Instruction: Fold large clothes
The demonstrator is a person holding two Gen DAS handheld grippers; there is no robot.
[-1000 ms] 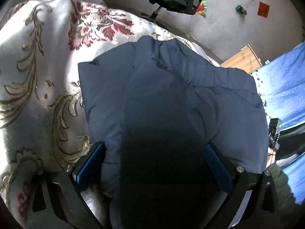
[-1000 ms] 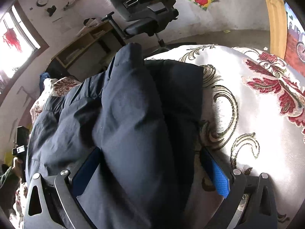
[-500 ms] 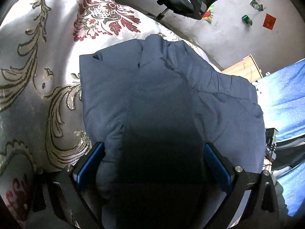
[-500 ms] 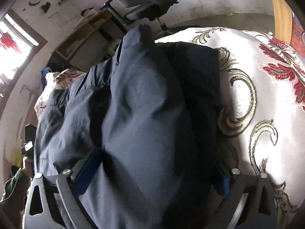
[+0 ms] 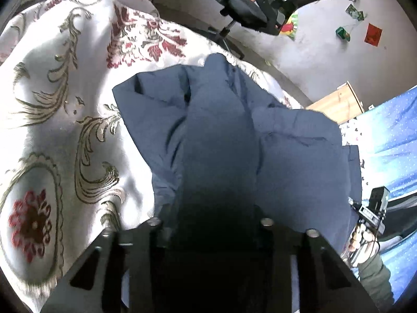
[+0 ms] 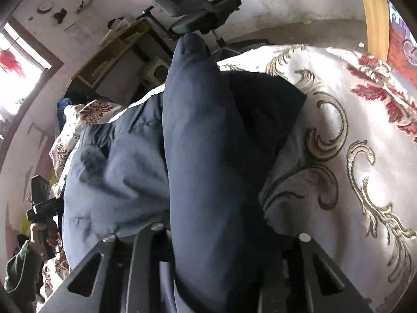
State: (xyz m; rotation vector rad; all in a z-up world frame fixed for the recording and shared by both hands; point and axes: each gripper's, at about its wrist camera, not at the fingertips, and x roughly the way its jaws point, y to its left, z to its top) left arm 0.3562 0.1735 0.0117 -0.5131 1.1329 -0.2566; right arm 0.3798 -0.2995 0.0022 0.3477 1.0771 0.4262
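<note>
A dark navy padded garment (image 5: 221, 130) lies on a white bedcover (image 5: 65, 104) with gold and red floral patterns. My left gripper (image 5: 211, 224) is closing its jaws on the near edge, and a ridge of fabric is bunched between them, hiding the pads. In the right wrist view the same garment (image 6: 208, 143) rises as a thick fold off the bedcover (image 6: 351, 156). My right gripper (image 6: 226, 232) is closing on that fold, with the cloth squeezed between its jaws. Both near edges are lifted slightly.
A black office chair (image 5: 260, 5) stands beyond the bed, also seen from the right wrist as the chair (image 6: 198, 5). A blue sheet (image 5: 391, 135) and a wooden board (image 5: 338, 101) lie to the right. A hand (image 5: 362, 242) in a green sleeve shows at the edge. Wooden shelves (image 6: 112, 52) stand far left.
Both grippers went from wide open around the garment's edge to closed on it. The fabric bunched into a ridge in each, and both hands rose a little.
</note>
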